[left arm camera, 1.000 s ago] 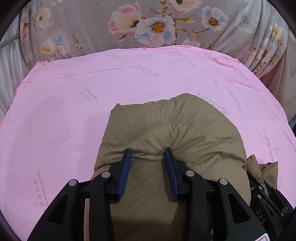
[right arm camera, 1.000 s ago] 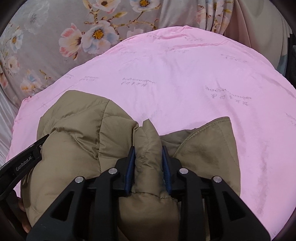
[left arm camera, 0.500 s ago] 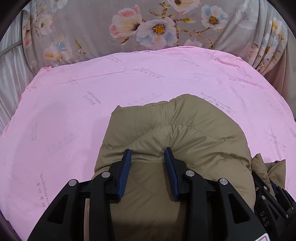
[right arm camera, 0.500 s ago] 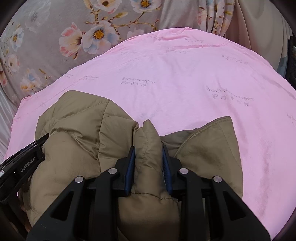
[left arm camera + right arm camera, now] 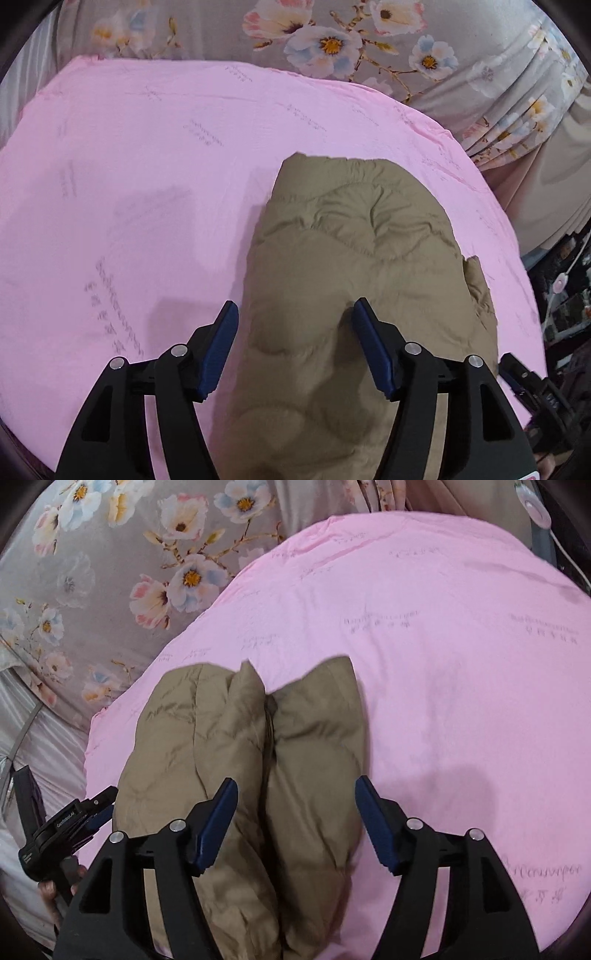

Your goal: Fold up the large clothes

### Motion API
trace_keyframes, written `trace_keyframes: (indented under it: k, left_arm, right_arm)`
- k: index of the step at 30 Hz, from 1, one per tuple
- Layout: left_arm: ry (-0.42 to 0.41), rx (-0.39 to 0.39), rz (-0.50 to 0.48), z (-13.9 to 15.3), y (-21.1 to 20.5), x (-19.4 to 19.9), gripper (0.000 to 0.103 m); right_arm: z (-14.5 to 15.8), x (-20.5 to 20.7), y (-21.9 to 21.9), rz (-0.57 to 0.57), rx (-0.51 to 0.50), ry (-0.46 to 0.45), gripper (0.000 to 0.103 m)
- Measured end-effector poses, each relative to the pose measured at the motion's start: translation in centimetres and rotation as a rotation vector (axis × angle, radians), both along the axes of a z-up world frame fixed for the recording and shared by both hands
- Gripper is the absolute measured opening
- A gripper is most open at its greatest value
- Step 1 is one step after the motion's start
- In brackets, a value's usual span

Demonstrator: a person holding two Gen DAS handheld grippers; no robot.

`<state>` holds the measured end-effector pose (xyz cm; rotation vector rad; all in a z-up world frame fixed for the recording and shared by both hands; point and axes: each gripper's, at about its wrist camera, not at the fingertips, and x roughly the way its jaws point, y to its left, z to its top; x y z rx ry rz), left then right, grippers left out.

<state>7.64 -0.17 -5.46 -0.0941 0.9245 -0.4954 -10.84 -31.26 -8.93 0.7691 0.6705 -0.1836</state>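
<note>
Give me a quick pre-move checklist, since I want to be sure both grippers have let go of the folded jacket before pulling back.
1. Left gripper jaws opening, pads off the fabric: ok.
2. Right gripper jaws opening, pads off the fabric: ok.
3. Padded jacket lies on the pink sheet: ok.
4. Fold holds its shape: cannot tell.
5. No fabric snagged on a finger: ok, as far as visible.

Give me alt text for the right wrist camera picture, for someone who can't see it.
A folded olive-brown puffer jacket lies on a pink sheet, between the opening fingers of the right gripper, which no longer pinch it. The left gripper shows at the left edge, floral bedding behind.
</note>
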Motion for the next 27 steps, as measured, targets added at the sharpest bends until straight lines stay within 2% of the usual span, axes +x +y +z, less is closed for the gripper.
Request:
trace_keyframes:
  k: [4, 6, 9, 13, 18, 20, 23, 27]
  left_arm:
    - [0.138, -0.136, -0.007, -1.4, 2.9, -0.5, 0.063]
    - [0.203, -0.217, -0.017, -2.2, 4.0, -0.6, 0.063]
    - [0.249, -0.286, -0.043, -3.2, 4.9, -1.0, 0.063]
    - [0.257, -0.304, -0.065, -3.7, 4.9, -1.0, 0.065]
    - [0.293, -0.35, -0.066, -3.8, 5.9, 0.0, 0.066]
    - [0.277, -0.323, -0.083, -3.4, 6.1, -0.3, 0.065]
    - [0.28, -0.254, -0.171, -3.5, 5.6, -1.3, 0.065]
    - [0.31, -0.269, -0.224, -4.6, 5.7, -1.6, 0.069]
  right_arm:
    - [-1.7, -1.3, 1.2, 0.09, 0.106, 0.018, 0.065]
    - [-2.4, -1.4, 2.2, 0.114, 0.14, 0.027, 0.069]
    - [-3.0, -1.1, 3.7, 0.153, 0.185, 0.023, 0.072]
    - [-3.3, -0.4, 4.4, 0.166, 0.221, -0.005, 0.077]
    - [-4.3, -0.9, 3.3, 0.183, 0.331, -0.009, 0.076]
    - [-4.4, -1.6, 3.3, 0.205, 0.35, 0.007, 0.075]
    - [-4.6, -2.6, 3.8, 0.262, 0.343, 0.025, 0.076]
    - [-5.0, -2.9, 3.8, 0.298, 0.359, -0.001, 0.077]
